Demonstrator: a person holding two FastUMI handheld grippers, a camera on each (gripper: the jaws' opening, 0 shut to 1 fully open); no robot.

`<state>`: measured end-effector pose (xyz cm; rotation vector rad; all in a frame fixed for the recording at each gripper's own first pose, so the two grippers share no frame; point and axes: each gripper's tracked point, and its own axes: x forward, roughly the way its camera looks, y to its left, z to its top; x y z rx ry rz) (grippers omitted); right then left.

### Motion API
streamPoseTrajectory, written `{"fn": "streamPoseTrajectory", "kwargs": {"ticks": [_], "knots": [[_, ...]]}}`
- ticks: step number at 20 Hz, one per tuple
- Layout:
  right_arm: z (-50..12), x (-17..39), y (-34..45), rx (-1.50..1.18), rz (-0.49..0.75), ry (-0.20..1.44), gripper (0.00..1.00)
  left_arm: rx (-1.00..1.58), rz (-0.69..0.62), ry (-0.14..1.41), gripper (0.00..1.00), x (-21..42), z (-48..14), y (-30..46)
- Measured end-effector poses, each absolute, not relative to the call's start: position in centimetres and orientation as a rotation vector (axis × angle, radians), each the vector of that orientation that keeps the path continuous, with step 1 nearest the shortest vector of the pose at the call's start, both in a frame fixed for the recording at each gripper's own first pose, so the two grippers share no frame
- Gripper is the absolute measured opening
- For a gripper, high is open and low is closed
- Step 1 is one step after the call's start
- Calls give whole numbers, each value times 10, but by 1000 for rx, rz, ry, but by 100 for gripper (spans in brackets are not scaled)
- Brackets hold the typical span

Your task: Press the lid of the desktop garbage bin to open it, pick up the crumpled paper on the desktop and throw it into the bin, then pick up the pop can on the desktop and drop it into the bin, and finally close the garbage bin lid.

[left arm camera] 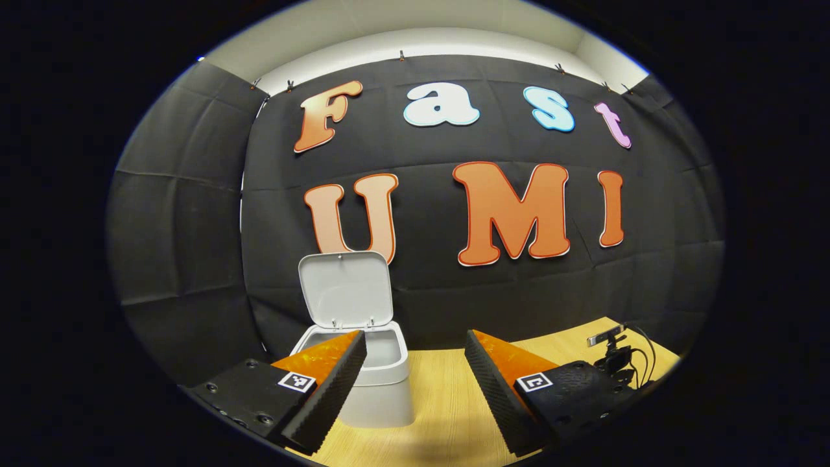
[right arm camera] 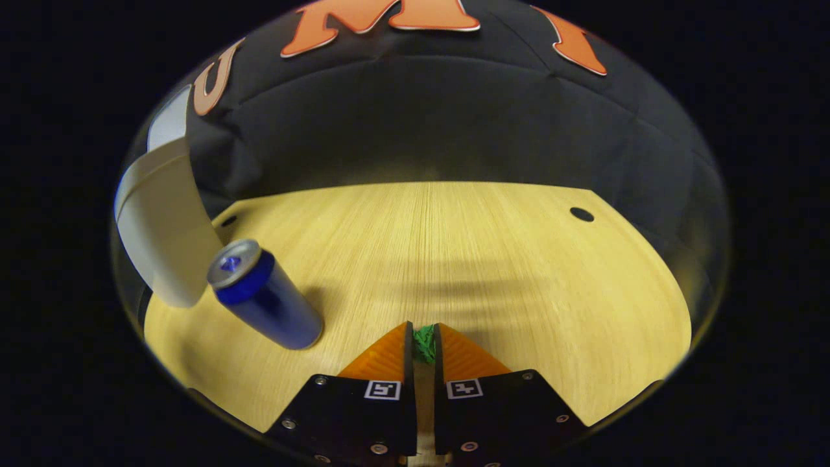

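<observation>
Right tool (right arm camera: 423, 345) grips the green crumpled paper (right arm camera: 425, 341); left tool (left arm camera: 415, 363) gapes, empty. Best carried high over the open bin (left arm camera: 382, 370), past the can (right arm camera: 264, 303).

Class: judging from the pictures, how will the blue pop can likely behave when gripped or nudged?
The pop can stands upright and tall on the wooden desktop, so a sideways nudge may tip it. Its round, glossy wall would probably roll, and might slip between fingers.

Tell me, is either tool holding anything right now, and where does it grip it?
The right tool is shut on a green crumpled paper, pinched between its fingertips, with a bit showing. The left tool is open, holding nothing, facing the bin.
</observation>
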<state>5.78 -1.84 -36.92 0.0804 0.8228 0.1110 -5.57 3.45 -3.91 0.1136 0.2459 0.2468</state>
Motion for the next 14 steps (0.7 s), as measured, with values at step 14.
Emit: {"fn": "streamPoseTrajectory", "kwargs": {"ticks": [14], "knots": [[-34, 121, 235, 189, 554, 359, 10, -9, 414, 176, 97, -114, -44, 158]]}}
